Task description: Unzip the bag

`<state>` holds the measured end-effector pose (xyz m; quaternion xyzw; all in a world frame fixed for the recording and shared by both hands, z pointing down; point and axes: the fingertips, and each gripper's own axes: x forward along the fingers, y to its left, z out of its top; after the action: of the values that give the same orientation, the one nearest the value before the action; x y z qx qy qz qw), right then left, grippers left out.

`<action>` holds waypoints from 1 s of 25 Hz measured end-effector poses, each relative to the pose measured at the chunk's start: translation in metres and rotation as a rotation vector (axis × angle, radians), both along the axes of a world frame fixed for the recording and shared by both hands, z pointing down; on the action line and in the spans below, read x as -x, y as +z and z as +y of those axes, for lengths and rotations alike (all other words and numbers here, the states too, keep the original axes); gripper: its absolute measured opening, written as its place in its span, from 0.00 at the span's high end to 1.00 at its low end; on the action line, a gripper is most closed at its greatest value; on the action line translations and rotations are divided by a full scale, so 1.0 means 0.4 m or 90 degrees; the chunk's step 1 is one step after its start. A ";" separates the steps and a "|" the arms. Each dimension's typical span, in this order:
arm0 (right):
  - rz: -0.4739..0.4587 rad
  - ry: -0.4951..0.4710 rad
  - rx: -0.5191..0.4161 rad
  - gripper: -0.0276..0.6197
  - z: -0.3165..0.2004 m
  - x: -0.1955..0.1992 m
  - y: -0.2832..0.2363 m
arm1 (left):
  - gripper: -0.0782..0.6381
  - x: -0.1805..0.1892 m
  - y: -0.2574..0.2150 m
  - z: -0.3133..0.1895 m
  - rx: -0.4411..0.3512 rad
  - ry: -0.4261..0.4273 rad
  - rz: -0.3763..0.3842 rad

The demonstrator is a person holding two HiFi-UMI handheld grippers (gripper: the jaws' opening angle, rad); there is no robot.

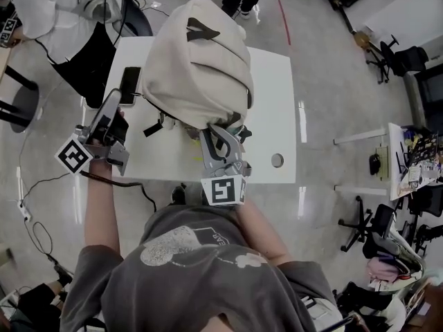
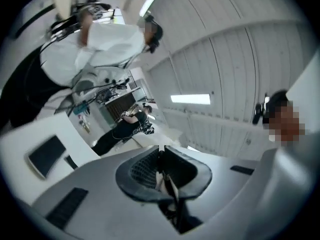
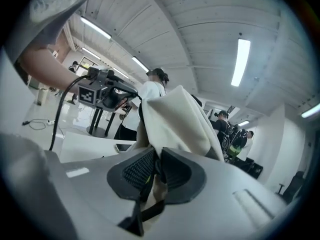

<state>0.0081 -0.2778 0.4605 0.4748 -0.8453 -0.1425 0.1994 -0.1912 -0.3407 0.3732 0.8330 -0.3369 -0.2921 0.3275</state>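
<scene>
A beige backpack (image 1: pixel 197 61) stands on the white table (image 1: pixel 273 95), with its bulk towards the far side. My right gripper (image 1: pixel 220 138) is at the bag's near lower edge. In the right gripper view the right gripper (image 3: pixel 154 166) is shut on a black strap and a fold of the beige backpack (image 3: pixel 172 119). My left gripper (image 1: pixel 113 101) is off to the bag's left, tilted upward and apart from the bag. In the left gripper view my left gripper (image 2: pixel 161 159) is shut on a thin beige and black strip; what it belongs to is hidden.
A dark phone (image 1: pixel 130 85) lies on the table's left edge, just beyond the left gripper. A round hole (image 1: pixel 277 160) is near the table's front right corner. A person in white (image 1: pixel 55 5) stands at the far left. Office chairs (image 1: pixel 360 227) and clutter stand to the right.
</scene>
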 end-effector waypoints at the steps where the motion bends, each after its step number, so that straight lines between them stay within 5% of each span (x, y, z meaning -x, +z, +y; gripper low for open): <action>1: 0.005 -0.003 -0.003 0.88 0.002 0.001 -0.002 | 0.83 0.006 -0.014 -0.010 -0.015 0.000 -0.039; 3: 0.006 -0.006 -0.006 0.88 0.000 0.006 -0.002 | 0.83 -0.001 -0.028 -0.024 -0.035 0.014 -0.108; 5: 0.006 -0.006 -0.005 0.88 -0.002 0.004 0.000 | 0.83 0.011 -0.033 -0.048 -0.041 0.012 -0.115; 10: -0.023 0.033 0.023 0.89 -0.012 -0.038 0.025 | 0.88 0.286 0.013 -0.121 0.045 -0.208 0.051; 12: -0.029 0.035 0.030 0.89 -0.011 -0.040 0.028 | 0.88 0.363 0.011 -0.103 0.033 -0.231 0.059; 20: -0.024 0.042 0.019 0.91 -0.003 -0.032 0.021 | 0.88 0.170 0.110 -0.006 0.045 -0.111 -0.251; 25: -0.046 0.063 0.000 0.96 0.028 -0.042 -0.010 | 0.88 0.020 0.156 0.053 0.035 -0.049 -0.327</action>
<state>0.0249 -0.2667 0.4563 0.5210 -0.8273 -0.1152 0.1755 -0.1992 -0.3193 0.4356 0.8572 -0.4482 -0.0743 0.2426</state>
